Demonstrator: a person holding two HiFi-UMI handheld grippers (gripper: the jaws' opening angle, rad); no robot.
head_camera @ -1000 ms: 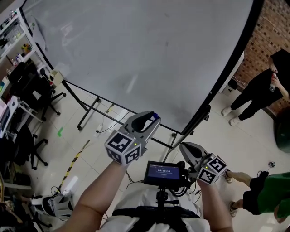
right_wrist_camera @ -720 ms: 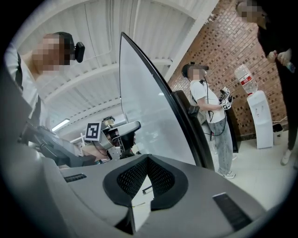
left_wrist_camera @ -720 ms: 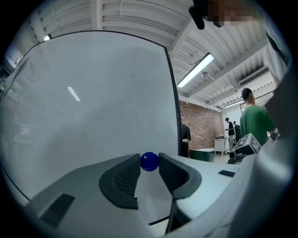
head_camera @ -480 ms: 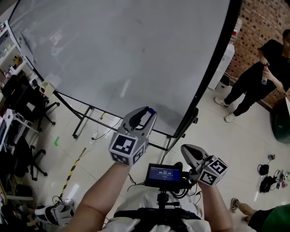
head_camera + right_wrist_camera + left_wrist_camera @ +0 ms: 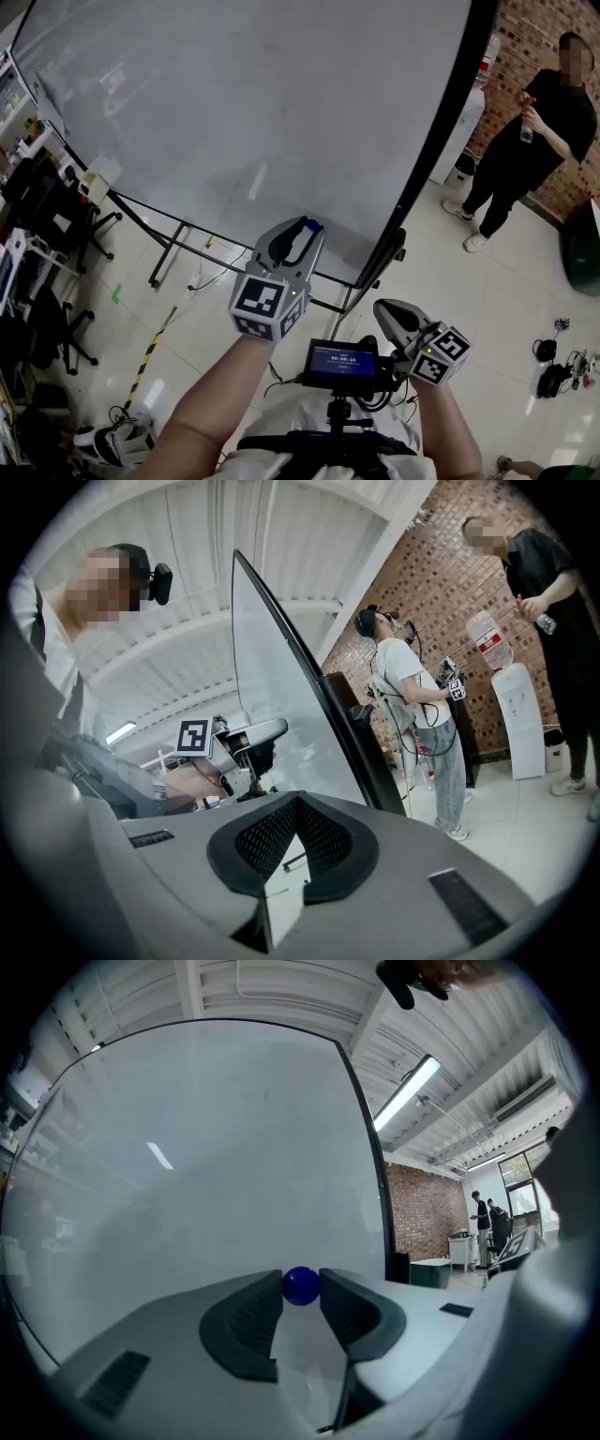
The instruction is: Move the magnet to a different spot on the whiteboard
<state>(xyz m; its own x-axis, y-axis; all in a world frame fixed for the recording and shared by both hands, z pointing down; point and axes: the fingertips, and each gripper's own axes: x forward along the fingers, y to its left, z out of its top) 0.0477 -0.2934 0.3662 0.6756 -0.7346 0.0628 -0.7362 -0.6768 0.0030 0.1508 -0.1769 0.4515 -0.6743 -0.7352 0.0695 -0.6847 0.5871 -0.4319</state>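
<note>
The whiteboard [image 5: 281, 94] on its black stand fills the upper head view, and the whiteboard [image 5: 187, 1166] also fills the left gripper view. A small blue ball magnet [image 5: 301, 1285] sits pinched between the dark pads of my left gripper [image 5: 301, 1290]. From the head view, my left gripper [image 5: 305, 228] points at the board's lower part with the magnet [image 5: 312, 225] at its tip. Whether the magnet touches the board I cannot tell. My right gripper [image 5: 380, 309] hangs lower right, away from the board. In its own view the right gripper [image 5: 296, 801] is shut and empty.
A person in black [image 5: 530, 141] stands at the right by a brick wall [image 5: 553, 37]. Another person with grippers [image 5: 412, 705] stands beyond the board's edge. Black chairs [image 5: 47, 206] and shelves are at the left. Cables [image 5: 558, 366] lie on the tiled floor.
The head view has swung a little, so the board sits more to the left. My left gripper, still holding the magnet, has edged slightly up and right. The person in black has turned.
</note>
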